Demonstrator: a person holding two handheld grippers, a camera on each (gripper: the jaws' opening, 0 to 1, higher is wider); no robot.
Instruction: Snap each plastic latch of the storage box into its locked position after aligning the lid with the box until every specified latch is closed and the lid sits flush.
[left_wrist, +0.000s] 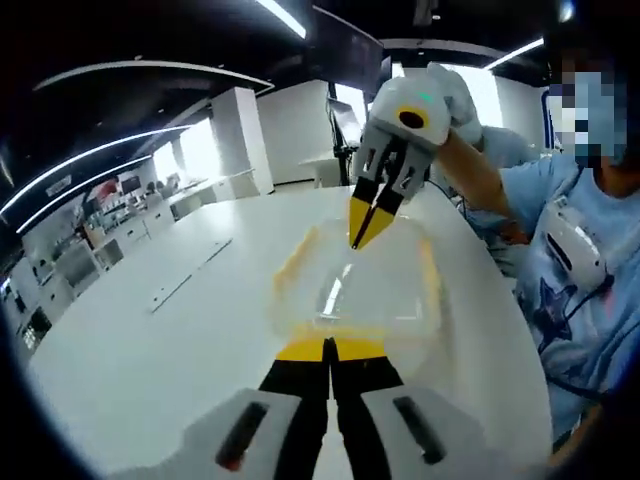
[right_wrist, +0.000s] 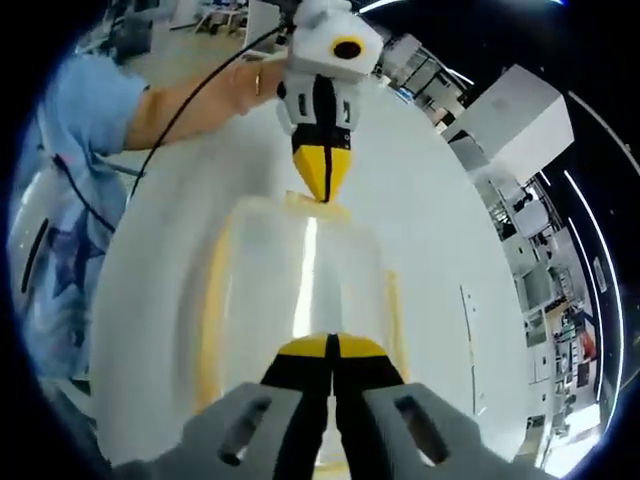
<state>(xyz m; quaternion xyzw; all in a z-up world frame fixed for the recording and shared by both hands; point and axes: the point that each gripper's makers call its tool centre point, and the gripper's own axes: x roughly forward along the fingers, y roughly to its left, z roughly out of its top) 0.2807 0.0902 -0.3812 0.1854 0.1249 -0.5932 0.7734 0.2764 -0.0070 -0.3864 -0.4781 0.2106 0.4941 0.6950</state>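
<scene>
The left gripper (left_wrist: 327, 348) is held low over the near end of the box (left_wrist: 350, 285); its yellow-tipped fingers (left_wrist: 300, 349) are pressed together, with no gap seen between them. In the right gripper view the same gripper (right_wrist: 322, 188) is seen at the far end of the box (right_wrist: 300, 290), pointing down, held by a hand (right_wrist: 258, 82) on a bare forearm reaching in from the upper left.

The right gripper (right_wrist: 331, 346) is set over the opposite end, its fingers (right_wrist: 360, 347) likewise pressed together. In the left gripper view it (left_wrist: 366, 235) is seen tilted down with its tips at the far edge of the lid (left_wrist: 345, 270), held by a gloved hand (left_wrist: 455, 95).

The box is clear, with yellow trim along its sides, and lies on the white desk (left_wrist: 150, 340) between the two grippers. The lid is seen in place on top; whether it sits flush cannot be told. Whether either set of fingers touches a latch cannot be told.

Bare desk is seen on both long sides of the box. The person (left_wrist: 570, 260) stands just beside one long edge of the desk. Each end of the box lies just under a set of fingertips.
</scene>
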